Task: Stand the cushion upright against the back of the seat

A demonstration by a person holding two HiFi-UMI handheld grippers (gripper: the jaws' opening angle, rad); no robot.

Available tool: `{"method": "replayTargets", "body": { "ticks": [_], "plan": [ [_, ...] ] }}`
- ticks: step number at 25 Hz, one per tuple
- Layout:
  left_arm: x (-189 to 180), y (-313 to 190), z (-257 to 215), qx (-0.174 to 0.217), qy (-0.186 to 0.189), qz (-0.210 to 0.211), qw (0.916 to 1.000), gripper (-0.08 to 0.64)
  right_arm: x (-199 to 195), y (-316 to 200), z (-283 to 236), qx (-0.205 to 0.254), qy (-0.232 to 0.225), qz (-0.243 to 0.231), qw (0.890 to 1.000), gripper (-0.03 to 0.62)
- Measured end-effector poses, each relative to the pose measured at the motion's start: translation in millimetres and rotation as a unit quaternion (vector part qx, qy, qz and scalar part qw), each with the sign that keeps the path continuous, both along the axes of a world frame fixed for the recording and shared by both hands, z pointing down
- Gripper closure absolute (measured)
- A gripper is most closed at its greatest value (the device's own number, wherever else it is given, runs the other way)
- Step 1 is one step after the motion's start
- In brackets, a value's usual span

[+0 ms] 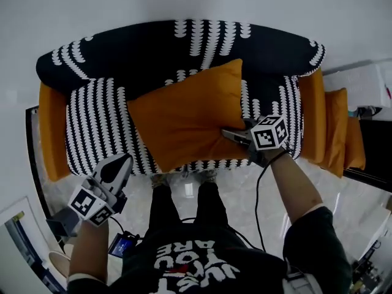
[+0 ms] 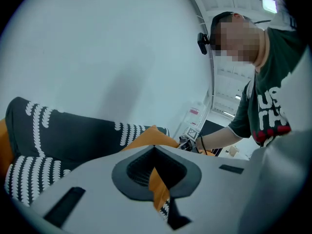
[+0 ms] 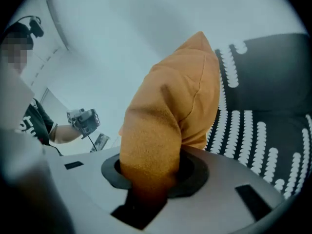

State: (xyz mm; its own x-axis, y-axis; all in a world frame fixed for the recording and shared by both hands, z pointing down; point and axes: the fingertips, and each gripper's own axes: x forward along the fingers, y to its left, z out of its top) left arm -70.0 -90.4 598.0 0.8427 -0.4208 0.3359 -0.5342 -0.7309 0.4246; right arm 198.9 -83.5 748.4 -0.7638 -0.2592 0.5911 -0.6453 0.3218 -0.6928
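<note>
An orange cushion lies tilted across the black-and-white patterned sofa seat, its top corner against the dark backrest. My right gripper is shut on the cushion's lower right corner. In the right gripper view the orange fabric fills the gap between the jaws of the right gripper and rises in front of the camera. My left gripper hangs in front of the sofa's left part, clear of the cushion, jaws together and empty. In the left gripper view the left gripper points at the cushion beyond.
Orange side panels flank the sofa at the left and right. A white unit stands at the far right. The person's legs stand right at the sofa's front edge, on a pale glossy floor.
</note>
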Motion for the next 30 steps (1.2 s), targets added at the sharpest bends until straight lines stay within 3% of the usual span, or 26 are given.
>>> {"method": "replayTargets", "body": {
  "ticks": [6,11,16,23,30],
  "plan": [
    [-13.2,-1.8,-49.7,0.032,0.009,-0.018,0.9993,0.56,2.9,-17.0,-90.1,0.068,0.063,-0.041,0.995,0.44],
    [-25.5,-3.8,-89.5,0.056,0.018,-0.037,0.9976,0.56,5.7,-27.8,-166.5,0.11,0.086,-0.052,0.989,0.44],
    [-36.2,-13.2,-128.7,0.09,0.033,-0.054,0.9939,0.56,5.6,-46.1,-243.4,0.167,0.117,-0.074,0.976,0.442],
    [-52.0,-23.9,-175.3,0.135,0.048,-0.078,0.9867,0.56,3.7,-66.8,-340.2,0.247,0.175,-0.113,0.946,0.443],
    [-65.2,-37.0,-212.3,0.173,0.059,-0.102,0.9778,0.56,1.1,-96.0,-433.3,0.331,0.231,-0.149,0.903,0.442]
  ]
}}
